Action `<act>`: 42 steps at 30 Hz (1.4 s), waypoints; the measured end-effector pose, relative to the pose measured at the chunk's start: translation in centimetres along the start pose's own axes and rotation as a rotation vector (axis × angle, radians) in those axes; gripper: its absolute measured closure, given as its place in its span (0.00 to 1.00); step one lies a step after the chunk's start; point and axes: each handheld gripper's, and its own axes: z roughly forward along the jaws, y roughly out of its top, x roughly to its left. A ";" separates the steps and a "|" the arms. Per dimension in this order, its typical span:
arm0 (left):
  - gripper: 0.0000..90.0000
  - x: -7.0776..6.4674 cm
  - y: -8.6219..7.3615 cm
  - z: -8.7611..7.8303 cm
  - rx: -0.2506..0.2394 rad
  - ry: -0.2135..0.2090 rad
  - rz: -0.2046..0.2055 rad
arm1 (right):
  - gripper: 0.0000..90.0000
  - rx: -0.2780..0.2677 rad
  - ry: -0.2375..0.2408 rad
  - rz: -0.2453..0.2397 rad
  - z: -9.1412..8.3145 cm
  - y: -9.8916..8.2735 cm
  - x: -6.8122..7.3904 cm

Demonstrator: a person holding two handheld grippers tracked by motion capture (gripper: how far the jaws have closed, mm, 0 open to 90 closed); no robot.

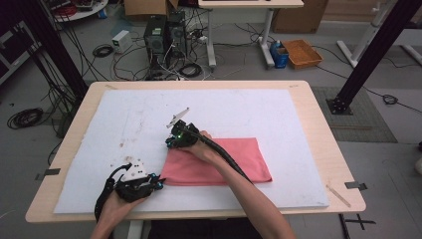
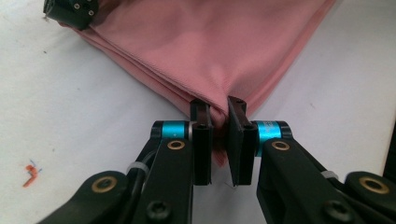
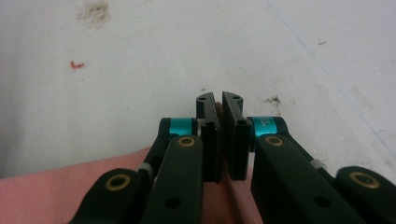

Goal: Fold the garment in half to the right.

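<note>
Left gripper (image 1: 158,183): fingers (image 2: 201,135) clamped on near-left corner of folded pink cloth (image 1: 239,157). Right gripper (image 1: 171,143): fingers (image 3: 208,135) clamped on its far-left corner. Cloth lies on white-padded counter (image 1: 209,104).

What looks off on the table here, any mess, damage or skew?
Nothing serious. The white mat carries brown smudges and small red flecks, marks rather than a spill. The pink cloth lies folded, its layers slightly uneven at the corner pinched by the left claw.

Table: light wooden table (image 1: 318,149) under a white foam sheet (image 1: 239,107), stained brown.
Floor: black computer towers (image 1: 164,37), tangled cables, orange plastic tray (image 1: 302,53), cardboard box (image 1: 144,7).
</note>
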 end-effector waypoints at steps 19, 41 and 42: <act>0.90 1.7 -1.7 -4.7 -0.047 0.079 -0.037 | 0.96 -0.065 0.019 -0.059 1.4 3.6 1.8; 0.90 0.5 0.2 -4.1 -0.128 0.014 -0.041 | 0.96 -0.061 0.026 -0.094 -0.7 3.0 1.5; 0.90 0.4 0.4 -4.0 -0.131 0.010 -0.038 | 0.96 -0.063 0.027 -0.092 -1.0 2.9 1.5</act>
